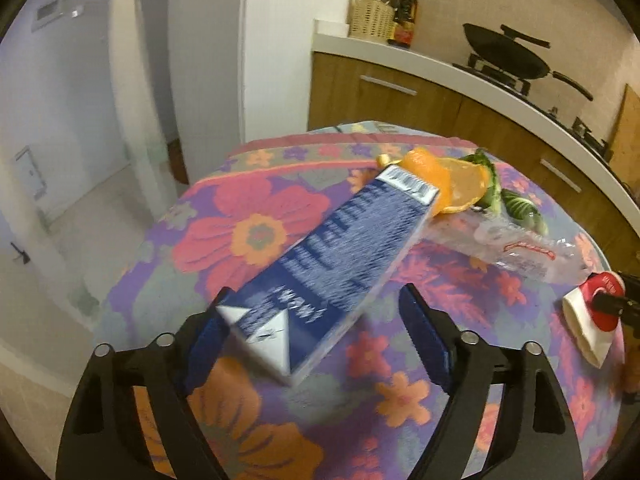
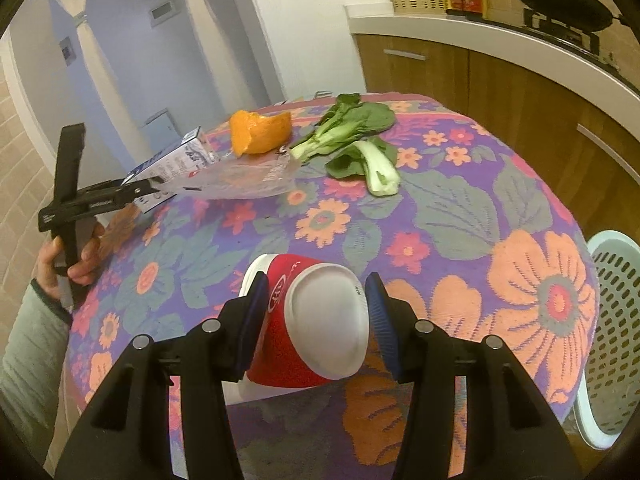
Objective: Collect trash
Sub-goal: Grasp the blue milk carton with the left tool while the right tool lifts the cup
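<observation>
Red cup (image 2: 316, 320) gripped in my right tool (image 2: 316, 316); left tool (image 1: 316, 320) wide around blue carton (image 1: 332, 252). Centre it before closing.

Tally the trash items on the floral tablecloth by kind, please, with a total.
Blue milk carton: 1
Orange peel: 1
Bok choy pieces: 2
Clear plastic wrapper: 1
Red paper cup: 1
Total: 6

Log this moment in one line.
left gripper: open over carton | right gripper: shut on paper cup | basket: beside table
</observation>
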A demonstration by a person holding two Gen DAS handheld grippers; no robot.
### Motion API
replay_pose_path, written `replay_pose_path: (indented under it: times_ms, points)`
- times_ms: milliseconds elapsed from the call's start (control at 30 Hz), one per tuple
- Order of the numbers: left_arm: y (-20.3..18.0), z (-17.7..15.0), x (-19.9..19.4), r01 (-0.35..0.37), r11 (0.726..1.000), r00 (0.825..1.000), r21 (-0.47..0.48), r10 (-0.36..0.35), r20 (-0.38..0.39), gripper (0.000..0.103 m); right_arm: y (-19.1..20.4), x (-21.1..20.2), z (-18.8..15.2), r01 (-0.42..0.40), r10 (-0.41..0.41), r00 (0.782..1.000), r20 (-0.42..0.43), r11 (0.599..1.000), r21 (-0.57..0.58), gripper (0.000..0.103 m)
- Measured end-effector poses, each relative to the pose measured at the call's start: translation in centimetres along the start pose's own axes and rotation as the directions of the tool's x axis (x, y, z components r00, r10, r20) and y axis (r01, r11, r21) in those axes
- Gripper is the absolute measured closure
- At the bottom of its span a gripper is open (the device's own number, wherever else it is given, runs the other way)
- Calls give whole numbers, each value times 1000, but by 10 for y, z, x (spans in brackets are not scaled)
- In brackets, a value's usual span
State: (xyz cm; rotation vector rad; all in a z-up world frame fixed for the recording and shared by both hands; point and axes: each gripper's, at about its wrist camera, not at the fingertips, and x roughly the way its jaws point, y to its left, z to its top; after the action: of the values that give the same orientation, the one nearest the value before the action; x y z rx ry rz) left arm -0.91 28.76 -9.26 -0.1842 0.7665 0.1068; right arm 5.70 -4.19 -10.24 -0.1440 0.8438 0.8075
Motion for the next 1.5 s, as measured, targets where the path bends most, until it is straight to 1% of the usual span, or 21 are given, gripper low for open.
replay_pose_path:
  times_ms: [33, 67, 100, 167, 233, 300, 333, 400, 500, 600, 767, 800, 867, 933, 967, 1033, 1167, 1233, 1367, 1433, 1500]
  points:
    - [-2, 0, 0, 3, 1000, 1000, 3, -3, 2, 31, 1, 1, 0, -13, 13, 1000, -6, 1000, -5, 57]
    - [-4, 0, -1, 4, 1000, 1000, 3, -4, 3, 35, 1, 1, 0, -28, 28, 1000, -10, 1000, -9, 57]
    - [-7, 0, -1, 7, 1000, 1000, -1, -7, 3, 42, 2, 1, -1, -36, 36, 999, -12, 999, -12, 57]
    - [-8, -1, -3, 10, 999, 1000, -32, -10, 0, 45, 3, 1, -1, -39, 39, 999, -17, 999, -14, 57]
    - [-11, -5, -7, 1, 998, 1000, -65, -1, 3, 51, 2, 2, -1, -53, 52, 998, -23, 999, -6, 57]
    - [-18, -10, -12, -23, 997, 1000, -77, 24, 6, 63, -1, 1, -1, -51, 51, 999, -20, 999, 11, 57]
    - [-24, -14, -16, -41, 995, 999, -89, 41, 2, 66, -3, -1, -1, -42, 42, 999, -14, 999, 16, 57]
    - [-33, -22, -24, -55, 993, 998, -108, 56, 12, 67, -7, -7, -1, -33, 33, 999, 0, 999, 17, 57]
    - [-41, -31, -37, -23, 988, 998, -151, 32, 53, 67, -8, -23, -2, -4, 4, 999, 33, 1000, -2, 57]
    - [-46, -40, -48, -13, 981, 996, -191, 30, 89, 67, 2, -43, -5, 9, -5, 997, 80, 999, -49, 57]
    - [-50, -56, -54, 35, 966, 993, -255, -4, 119, 67, 24, -51, -14, 94, -79, 991, 108, 985, -142, 57]
    - [-51, -57, -54, 31, 967, 993, -253, 0, 119, 67, 27, -53, -18, 94, -76, 991, 115, 982, -162, 57]
    - [-57, -59, -60, 15, 973, 989, -229, 19, 144, 67, 37, -57, -28, 74, -47, 991, 123, 972, -224, 57]
    - [-59, -60, -60, 18, 976, 989, -219, 15, 147, 67, 47, -58, -35, 54, -22, 993, 119, 961, -271, 57]
    - [-59, -59, -60, 20, 976, 989, -217, 12, 145, 67, 54, -57, -37, 51, -17, 993, 113, 951, -304, 57]
    - [-59, -59, -59, 25, 976, 990, -217, 6, 141, 67, 59, -50, -37, 60, -29, 995, 100, 943, -328, 57]
    - [-59, -59, -59, 34, 977, 990, -209, -5, 139, 67, 46, -39, -30, 67, -48, 996, 71, 954, -293, 57]
    - [-60, -59, -57, 33, 979, 991, -202, -6, 135, 67, 33, -39, -27, 54, -39, 997, 62, 964, -262, 57]
    - [-63, -59, -55, 29, 981, 992, -194, -4, 129, 67, 17, -42, -28, 58, -45, 997, 64, 973, -222, 56]
    - [-62, -59, -55, 29, 981, 992, -191, -4, 129, 67, 10, -44, -27, 40, -27, 997, 69, 980, -194, 56]
    - [-62, -59, -54, 29, 981, 992, -191, -5, 129, 67, 5, -45, -27, 37, -25, 997, 73, 984, -172, 53]
